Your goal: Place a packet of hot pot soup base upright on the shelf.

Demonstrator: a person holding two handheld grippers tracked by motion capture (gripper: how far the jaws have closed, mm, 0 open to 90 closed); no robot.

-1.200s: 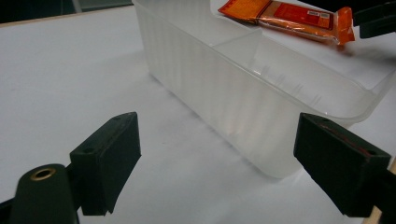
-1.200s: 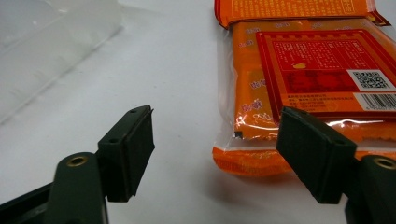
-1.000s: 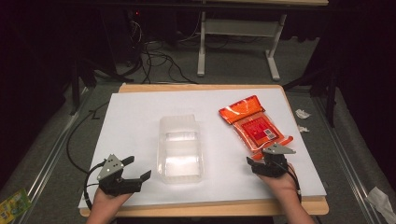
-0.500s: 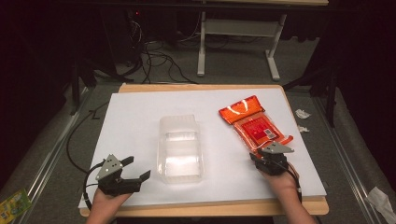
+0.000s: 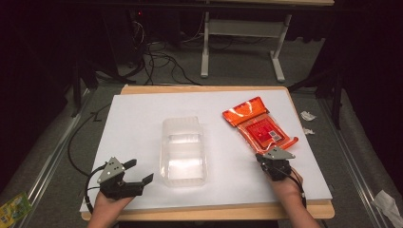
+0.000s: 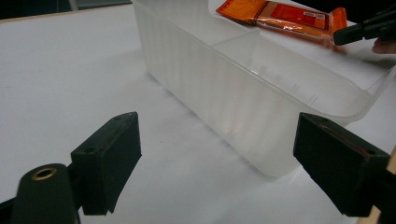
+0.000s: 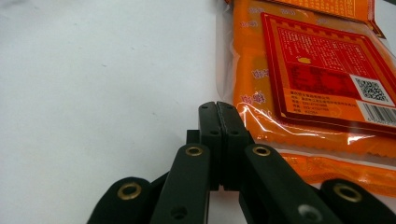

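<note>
A clear plastic container [image 5: 184,152] with two compartments stands in the middle of the white sheet [image 5: 142,123]. To its right lies a flat orange-red packet [image 5: 259,124]. My left gripper [image 5: 139,170] rests open at the front left, its jaws wide apart and facing the container's [image 6: 243,88] near corner without touching it. My right gripper [image 5: 261,158] is shut at the front right, its tips by the packet's near corner. In the right gripper view the jaws [image 7: 218,112] are pressed together with nothing between them, just left of the packet's [image 7: 317,79] clear edge.
The sheet covers a wooden table [image 5: 214,211]. Beyond the far edge are cables [image 5: 157,52] and a white desk frame [image 5: 242,33] on the floor. Crumpled paper [image 5: 308,115] lies right of the table, and a green packet [image 5: 12,209] lies on the floor at the bottom left.
My right gripper has shifted slightly beside the packet's near corner. The left gripper, container and packet have not moved.
</note>
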